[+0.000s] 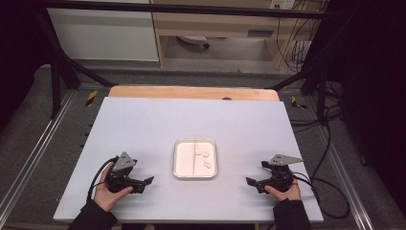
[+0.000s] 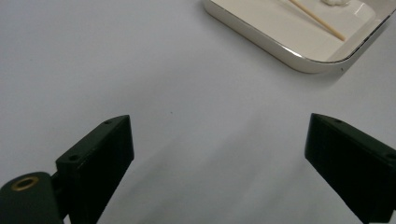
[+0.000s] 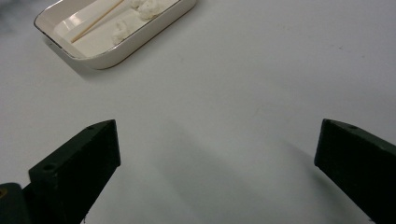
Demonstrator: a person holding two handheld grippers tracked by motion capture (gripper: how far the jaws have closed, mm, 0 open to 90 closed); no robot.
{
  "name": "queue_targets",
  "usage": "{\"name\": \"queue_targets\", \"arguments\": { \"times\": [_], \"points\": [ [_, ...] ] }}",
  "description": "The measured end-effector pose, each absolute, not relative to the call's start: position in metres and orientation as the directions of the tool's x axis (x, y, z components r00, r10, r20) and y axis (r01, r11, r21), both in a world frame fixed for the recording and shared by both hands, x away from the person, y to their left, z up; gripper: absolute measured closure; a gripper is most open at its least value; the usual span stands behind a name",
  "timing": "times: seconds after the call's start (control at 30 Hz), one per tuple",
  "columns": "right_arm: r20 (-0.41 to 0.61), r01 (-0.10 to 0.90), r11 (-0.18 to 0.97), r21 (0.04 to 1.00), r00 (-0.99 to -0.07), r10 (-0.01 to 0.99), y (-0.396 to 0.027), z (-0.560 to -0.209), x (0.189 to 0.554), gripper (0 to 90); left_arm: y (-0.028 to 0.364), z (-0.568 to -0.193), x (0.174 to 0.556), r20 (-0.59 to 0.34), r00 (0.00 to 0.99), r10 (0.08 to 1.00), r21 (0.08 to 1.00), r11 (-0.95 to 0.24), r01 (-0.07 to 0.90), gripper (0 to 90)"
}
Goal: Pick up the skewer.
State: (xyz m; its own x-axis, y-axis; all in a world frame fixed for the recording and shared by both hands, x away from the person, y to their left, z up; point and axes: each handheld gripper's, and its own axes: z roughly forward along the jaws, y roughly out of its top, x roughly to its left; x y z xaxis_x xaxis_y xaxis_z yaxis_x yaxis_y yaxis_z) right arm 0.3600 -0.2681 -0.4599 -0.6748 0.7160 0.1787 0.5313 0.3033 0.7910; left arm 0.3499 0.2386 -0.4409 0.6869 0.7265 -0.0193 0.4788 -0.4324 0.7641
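The thin wooden stick (image 1: 195, 155) lies flat in the shallow white tray (image 1: 178, 173), running front to back near the tray's middle, with three small white lumps (image 1: 206, 158) just beside it, toward the right gripper's side. In the left gripper view the stick (image 2: 317, 19) sits ahead of and to the right of the fingers (image 2: 100, 156), well beyond their tips; in the right gripper view it (image 3: 95, 21) lies ahead and to the left, with the lumps (image 3: 148, 7) close against it. The stick looks very light, stiff and easy to snap, and lying flush on a glossy tray floor it will likely slide or roll rather than rise between flat pads; a pinch across its middle, or at an end tipped against the tray wall, seems the surest hold. The lumps look soft and crumbly, probably cotton or something similar, so they should take a gentle squeeze at their middle. The tray itself looks smooth and may skid on the white table (image 1: 143, 129) when pushed. The left gripper (image 1: 143, 184) and the right gripper (image 1: 256, 184) both rest on the table, well apart from the tray on either side, each with its jaws spread wide and nothing between them.
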Motion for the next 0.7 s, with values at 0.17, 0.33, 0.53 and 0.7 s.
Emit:
{"name": "queue_targets", "arguments": {
  "times": [0.17, 0.33, 0.53, 0.7],
  "points": [
    [0.173, 0.528, 0.308, 0.791, -0.677, 0.715, -0.268, -0.46, 0.36, 0.6, 0.23, -0.438, 0.351, -0.026, 0.692, 0.721, 0.76, -0.436, 0.482, 10.5],
    [0.177, 0.528, 0.305, 0.792, -0.677, 0.714, -0.268, -0.46, 0.36, 0.6, 0.221, -0.433, 0.353, -0.032, 0.695, 0.718, 0.757, -0.436, 0.486, 15.9],
    [0.174, 0.53, 0.311, 0.789, -0.678, 0.714, -0.268, -0.46, 0.36, 0.7, 0.208, -0.428, 0.355, -0.033, 0.703, 0.711, 0.751, -0.446, 0.487, 21.0],
    [0.172, 0.528, 0.31, 0.79, -0.677, 0.716, -0.268, -0.46, 0.36, 0.7, 0.197, -0.423, 0.357, -0.034, 0.714, 0.7, 0.755, -0.45, 0.477, 32.3]
  ]
}}
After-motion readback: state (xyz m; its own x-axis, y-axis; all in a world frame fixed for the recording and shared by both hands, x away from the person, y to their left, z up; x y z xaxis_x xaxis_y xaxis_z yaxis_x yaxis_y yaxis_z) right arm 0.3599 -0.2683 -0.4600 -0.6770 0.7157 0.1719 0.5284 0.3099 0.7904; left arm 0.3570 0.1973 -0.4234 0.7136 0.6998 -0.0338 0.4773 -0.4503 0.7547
